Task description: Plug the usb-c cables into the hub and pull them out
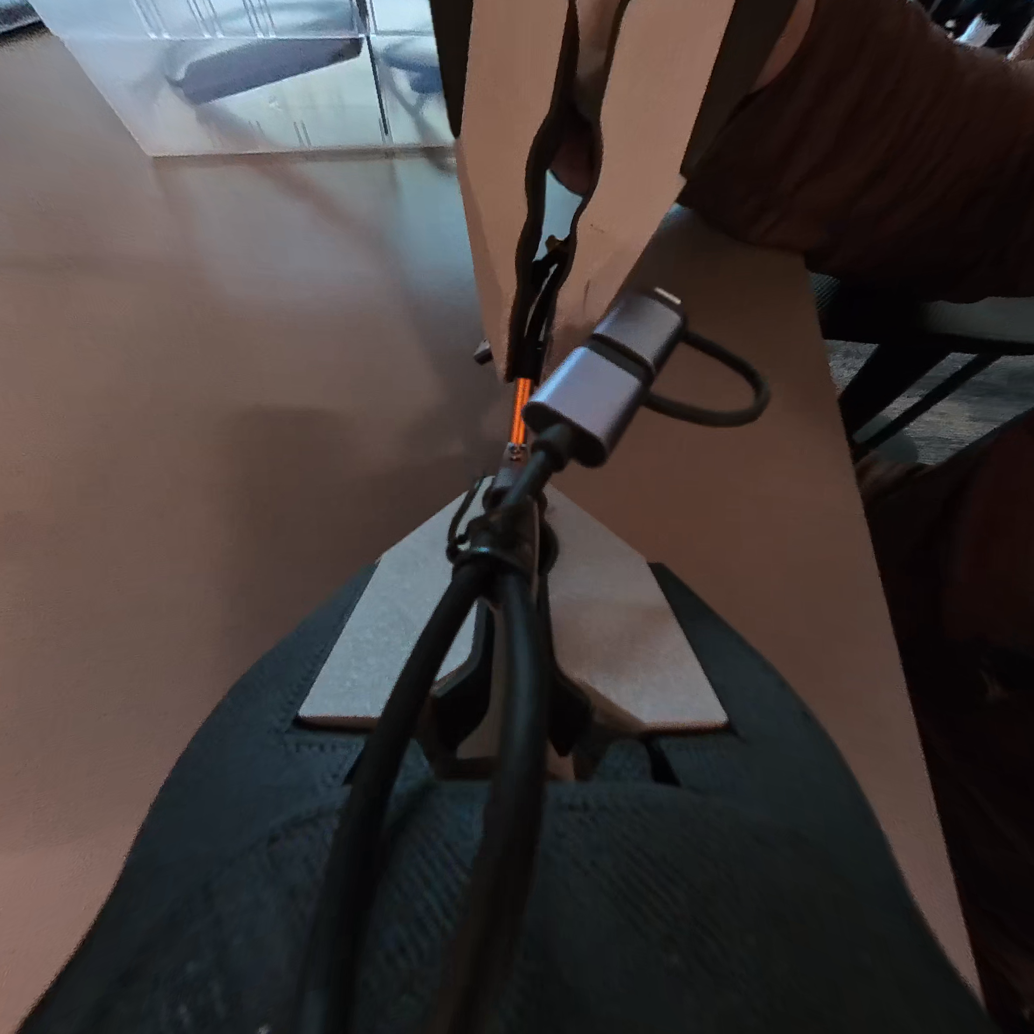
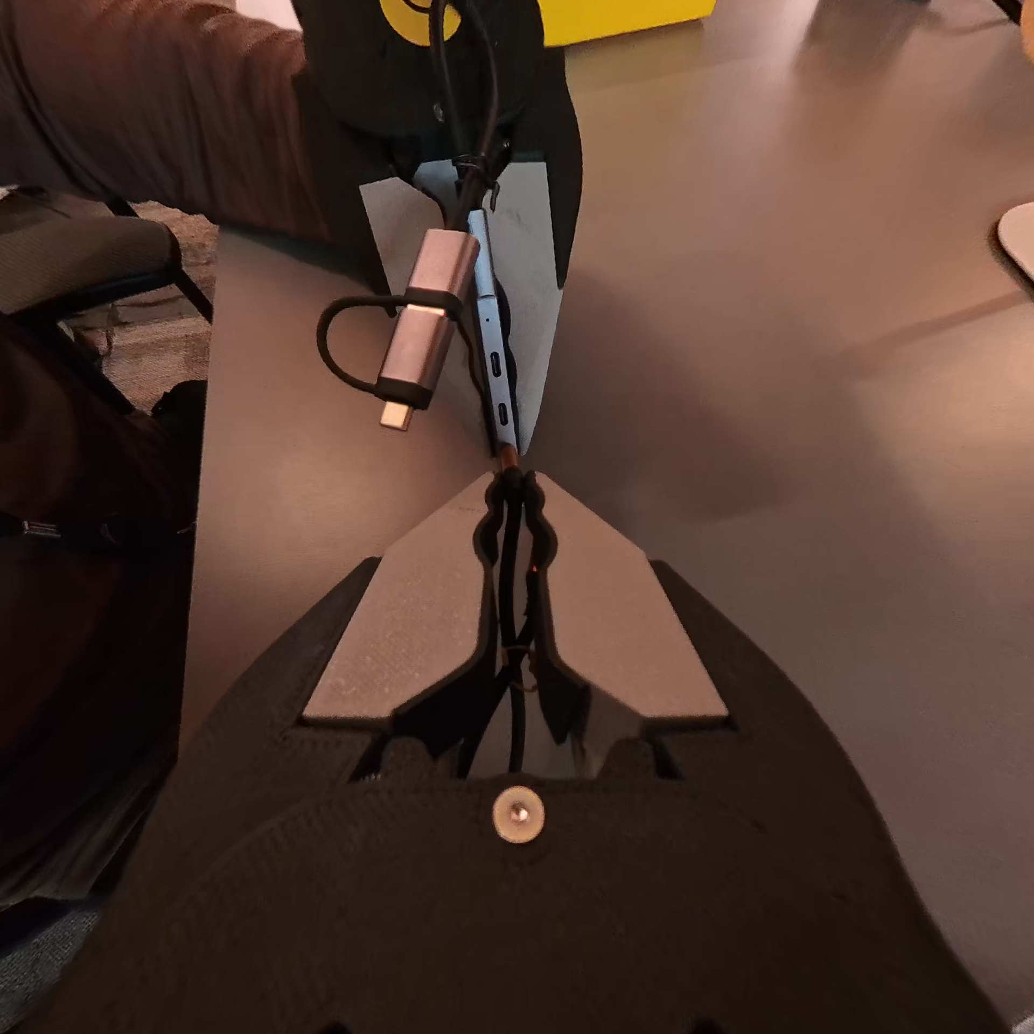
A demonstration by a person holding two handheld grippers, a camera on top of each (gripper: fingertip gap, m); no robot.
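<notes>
My left gripper (image 1: 512,492) is shut on the slim grey hub (image 2: 492,341), which stands on edge between its fingers; two usb-c ports show on its side in the right wrist view. The hub's own black lead ends in a grey double adapter (image 1: 604,380) that hangs beside it, also in the right wrist view (image 2: 428,313). My right gripper (image 2: 512,481) faces the left one tip to tip and is shut on a black usb-c cable (image 2: 506,559). Its orange plug (image 2: 510,460) meets the hub's near end and also shows in the left wrist view (image 1: 520,408).
Both grippers hang over a brown table (image 2: 783,391). A yellow object (image 2: 615,17) lies at the far edge, a pale round thing (image 2: 1018,246) at the right. A clear box (image 1: 252,84) stands at the back. A person's brown sleeve (image 1: 867,140) and a chair (image 2: 84,257) are beside the table. Left and right tips are no more than a few centimetres apart. Both grippers' tips are roughly 30 cm from the pale round thing (image 2: 1018,246).
</notes>
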